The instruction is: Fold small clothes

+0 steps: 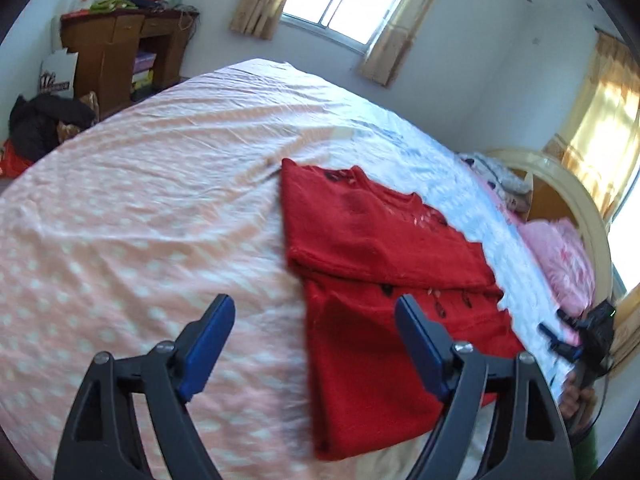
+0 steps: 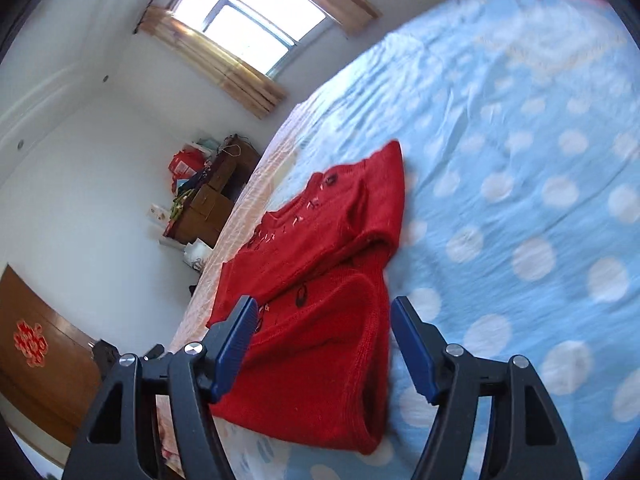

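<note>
While both tools hang clear of the cloth, we see the red knitted sweater [image 1: 384, 248] lying on the bed sheet [image 1: 140, 208], folded over itself so that an upper layer overlaps a lower one. In the left wrist view it sits from the centre toward four o'clock; in the right wrist view [image 2: 320, 280] it fills the centre and runs down toward six o'clock.

Our left gripper [image 1: 316, 344] stands with its blue pads wide apart and nothing between them; the sweater's lower edge shows past its right finger, but we are not touching it. Our right gripper [image 2: 320, 344] is likewise spread, the knit visible in the gap yet apparently lying on the bed beyond the pads, not pinched.

We judge the sweater soft and fairly thick, light enough for one grip per side, and limp: it will sag and drape rather than hold a shape. The coarse knit should give the pads good friction, though small decorations near the neckline could snag. For a further fold we would take the ribbed hem corners at the near edge, pinching both layers together so the stack does not slide apart.
</note>
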A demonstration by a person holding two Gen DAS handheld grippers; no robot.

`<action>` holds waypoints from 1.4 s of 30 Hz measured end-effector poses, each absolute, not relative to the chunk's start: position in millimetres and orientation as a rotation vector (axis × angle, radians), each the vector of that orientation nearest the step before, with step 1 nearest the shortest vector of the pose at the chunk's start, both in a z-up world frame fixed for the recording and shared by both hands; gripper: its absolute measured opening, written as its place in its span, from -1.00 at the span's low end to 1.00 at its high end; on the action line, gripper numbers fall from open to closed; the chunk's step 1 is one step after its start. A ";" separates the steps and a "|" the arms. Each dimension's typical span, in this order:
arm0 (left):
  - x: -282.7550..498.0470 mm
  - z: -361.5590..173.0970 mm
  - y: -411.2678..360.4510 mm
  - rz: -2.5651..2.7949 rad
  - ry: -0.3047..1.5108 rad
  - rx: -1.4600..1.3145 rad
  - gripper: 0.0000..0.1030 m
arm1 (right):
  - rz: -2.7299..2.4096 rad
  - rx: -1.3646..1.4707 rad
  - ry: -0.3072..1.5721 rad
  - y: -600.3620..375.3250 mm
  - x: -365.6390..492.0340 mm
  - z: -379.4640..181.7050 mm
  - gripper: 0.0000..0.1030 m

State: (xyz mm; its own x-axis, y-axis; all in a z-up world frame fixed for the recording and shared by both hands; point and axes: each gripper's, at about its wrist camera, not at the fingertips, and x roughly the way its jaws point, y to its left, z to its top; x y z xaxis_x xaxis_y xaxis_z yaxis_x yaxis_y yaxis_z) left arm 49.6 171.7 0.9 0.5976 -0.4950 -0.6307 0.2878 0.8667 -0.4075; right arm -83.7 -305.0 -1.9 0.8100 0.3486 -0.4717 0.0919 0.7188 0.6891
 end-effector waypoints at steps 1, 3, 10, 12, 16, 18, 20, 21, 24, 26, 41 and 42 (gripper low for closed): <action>48.0 -2.0 167.8 -0.459 0.822 -0.222 0.64 | 0.143 0.736 0.620 -303.1 -88.0 3.1 0.35; 45.0 -9.1 154.4 -0.456 0.829 -0.116 0.62 | 0.117 0.670 0.620 -297.6 -92.4 8.2 0.35; 58.9 -29.5 112.7 -0.503 0.819 -0.022 0.60 | 0.091 0.512 0.647 -268.1 -90.8 6.4 0.34; 64.5 -37.3 103.2 -0.479 0.831 0.000 0.38 | 0.085 0.480 0.651 -259.5 -88.9 6.7 0.34; 66.1 -48.0 96.5 -0.462 0.838 -0.018 -0.09 | 0.099 0.503 0.665 -255.1 -84.6 1.0 0.34; 59.6 -46.6 96.3 -0.464 0.813 -0.027 -0.22 | 0.095 0.499 0.676 -254.6 -85.3 -2.1 0.34; 52.4 -43.7 96.8 -0.457 0.782 -0.026 -0.37 | 0.090 0.488 0.685 -253.1 -85.4 -3.6 0.34; 50.4 -42.7 96.9 -0.450 0.770 -0.025 -0.42 | 0.087 0.485 0.689 -252.8 -85.0 -4.8 0.34; 35.8 -36.1 96.2 -0.449 0.697 -0.012 -0.46 | 0.090 0.493 0.698 -252.0 -82.9 -7.3 0.34; 30.8 -34.7 92.1 -0.438 0.666 0.017 -0.46 | 0.098 0.501 0.703 -250.5 -80.9 -9.2 0.34; 46.2 -48.1 85.8 -0.472 0.732 0.017 -0.31 | 0.112 0.517 0.730 -246.0 -77.5 -17.4 0.34; 48.0 -49.3 88.9 -0.483 0.742 -0.009 -0.31 | 0.110 0.514 0.730 -246.2 -77.9 -17.5 0.34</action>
State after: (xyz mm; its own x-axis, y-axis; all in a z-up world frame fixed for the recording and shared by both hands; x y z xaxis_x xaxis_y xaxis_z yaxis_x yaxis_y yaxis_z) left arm 48.0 88.9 -49.3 0.6330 -0.4254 -0.6468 0.4190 0.8908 -0.1759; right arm -77.9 -246.2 -17.5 0.7456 0.2706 -0.6090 0.0798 0.8710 0.4848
